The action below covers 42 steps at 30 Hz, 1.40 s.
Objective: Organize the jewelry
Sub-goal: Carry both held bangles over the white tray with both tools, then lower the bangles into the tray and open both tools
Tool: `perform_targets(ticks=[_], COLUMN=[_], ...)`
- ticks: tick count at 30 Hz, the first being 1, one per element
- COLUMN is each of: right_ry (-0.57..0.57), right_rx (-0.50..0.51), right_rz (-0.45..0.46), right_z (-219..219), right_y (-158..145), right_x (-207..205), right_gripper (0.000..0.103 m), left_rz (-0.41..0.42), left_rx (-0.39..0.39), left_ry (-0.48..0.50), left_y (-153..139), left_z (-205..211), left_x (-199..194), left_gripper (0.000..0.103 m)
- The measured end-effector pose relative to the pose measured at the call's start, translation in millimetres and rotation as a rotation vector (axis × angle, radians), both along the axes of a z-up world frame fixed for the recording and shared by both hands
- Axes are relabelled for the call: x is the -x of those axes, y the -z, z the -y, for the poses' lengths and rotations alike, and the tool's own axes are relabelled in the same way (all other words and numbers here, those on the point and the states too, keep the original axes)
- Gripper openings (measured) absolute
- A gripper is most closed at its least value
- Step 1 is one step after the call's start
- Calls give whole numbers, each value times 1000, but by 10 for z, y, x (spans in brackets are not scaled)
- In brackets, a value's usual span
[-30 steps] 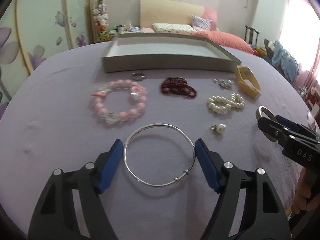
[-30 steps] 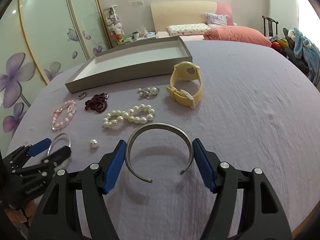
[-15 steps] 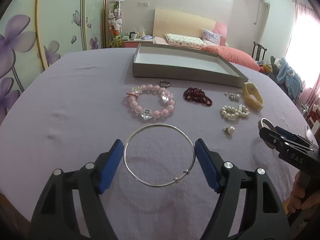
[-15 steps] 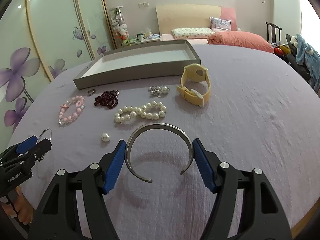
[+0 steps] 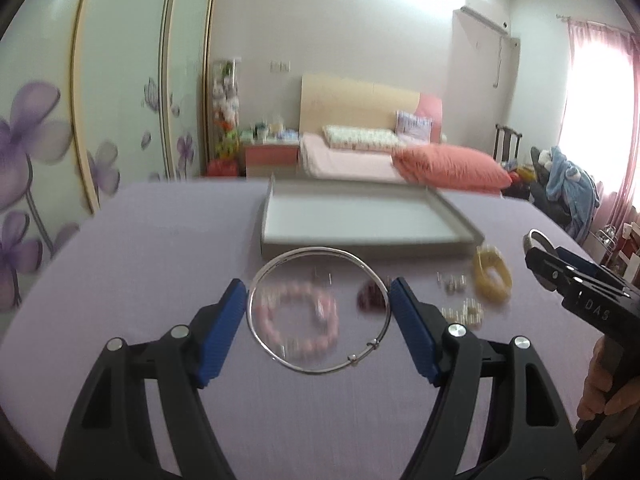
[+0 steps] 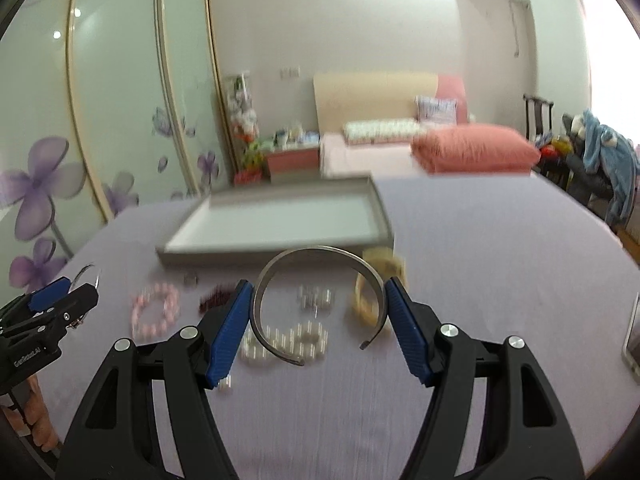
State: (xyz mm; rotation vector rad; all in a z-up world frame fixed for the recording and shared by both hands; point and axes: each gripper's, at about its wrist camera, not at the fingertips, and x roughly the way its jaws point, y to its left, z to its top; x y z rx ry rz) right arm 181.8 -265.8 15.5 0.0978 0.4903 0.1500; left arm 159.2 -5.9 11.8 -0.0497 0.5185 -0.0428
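My left gripper (image 5: 318, 312) is shut on a thin silver bangle (image 5: 264, 280) and holds it in the air above the purple table. My right gripper (image 6: 320, 316) is shut on an open silver cuff bracelet (image 6: 276, 266), also lifted. A grey tray (image 5: 360, 222) lies at the back of the table; it also shows in the right wrist view (image 6: 280, 226). On the cloth lie a pink bead bracelet (image 5: 298, 318), a dark red bead bracelet (image 5: 370, 300), pearl pieces (image 6: 288, 340) and a yellow watch (image 5: 492, 276).
A small ring (image 6: 191, 279) lies near the tray front. A phone (image 6: 632, 332) lies at the table's right edge. A bed with a pink pillow (image 5: 448, 168) and a wardrobe with flower doors (image 5: 80, 120) stand behind the table.
Both grippers have risen from the table with their bracelets and tilted up, so the tray and room now fill more of the views. The views are motion blurred.
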Motion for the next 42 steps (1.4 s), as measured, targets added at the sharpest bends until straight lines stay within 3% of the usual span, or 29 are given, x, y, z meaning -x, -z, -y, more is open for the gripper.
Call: perform_targets(ticks=[6, 13, 18, 29, 38, 42], right_ry=[17, 18, 55, 97, 98, 83], right_rx=[-10, 3, 4, -27, -7, -31], right_rz=[110, 121, 53, -270, -332, -320], right_z=[-87, -274, -340, -298, -355, -378], right_y=[-266, -319, -153, 457, 500, 454], right_x=[-418, -1067, -1596, -2469, -2603, -2574], right_gripper=[68, 68, 68, 68, 68, 79], left_rz=[100, 80, 61, -117, -211, -224], left_rx=[-10, -17, -30, -23, -11, -9], left_ry=[-4, -30, -45, -61, -40, -30], left_y=[-270, -302, -195, 306, 472, 485], left_z=[5, 34, 137, 124, 113, 131], left_x=[-416, -1272, -1808, -2614, -2925, -2949], left_gripper=[72, 72, 72, 72, 72, 73])
